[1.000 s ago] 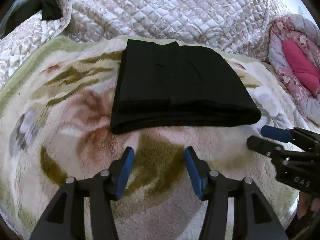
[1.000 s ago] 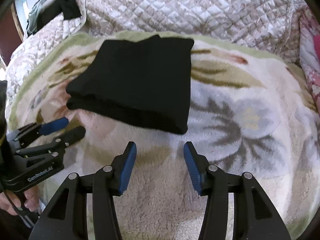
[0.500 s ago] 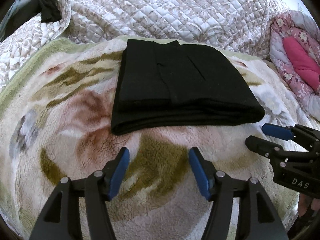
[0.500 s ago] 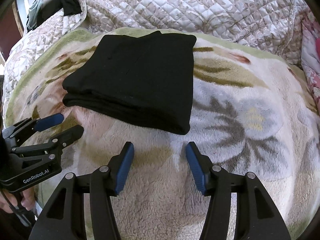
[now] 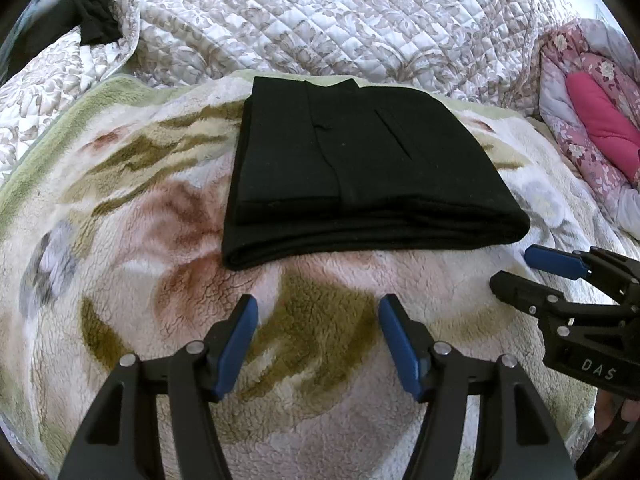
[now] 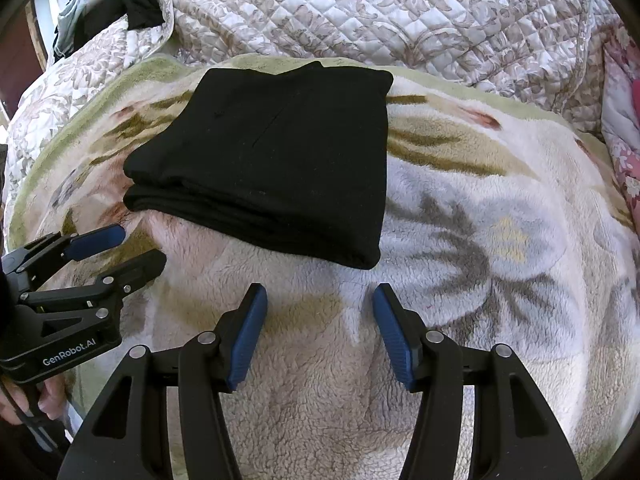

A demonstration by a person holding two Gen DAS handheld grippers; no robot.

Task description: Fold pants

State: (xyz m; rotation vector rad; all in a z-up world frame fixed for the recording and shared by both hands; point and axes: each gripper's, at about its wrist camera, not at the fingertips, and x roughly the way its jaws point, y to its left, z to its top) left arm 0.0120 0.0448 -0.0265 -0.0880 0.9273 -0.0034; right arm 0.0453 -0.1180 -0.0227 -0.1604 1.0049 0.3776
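The black pants [image 5: 360, 172] lie folded into a compact rectangle on a fleece floral blanket [image 5: 140, 280]; they also show in the right wrist view [image 6: 272, 160]. My left gripper [image 5: 318, 308] is open and empty, a short way in front of the fold's near edge. My right gripper [image 6: 320, 294] is open and empty, just before the pants' near right corner. Each gripper shows in the other's view: the right one [image 5: 516, 268] at the right, the left one [image 6: 140, 246] at the left. Neither touches the pants.
A quilted beige bedspread [image 5: 340, 20] rises behind the blanket. A pink floral quilt [image 5: 592, 120] lies at the right. Dark clothes [image 6: 120, 8] hang at the back left.
Both grippers have drawn back slightly from the folded pants and stayed open. The pants have not moved.
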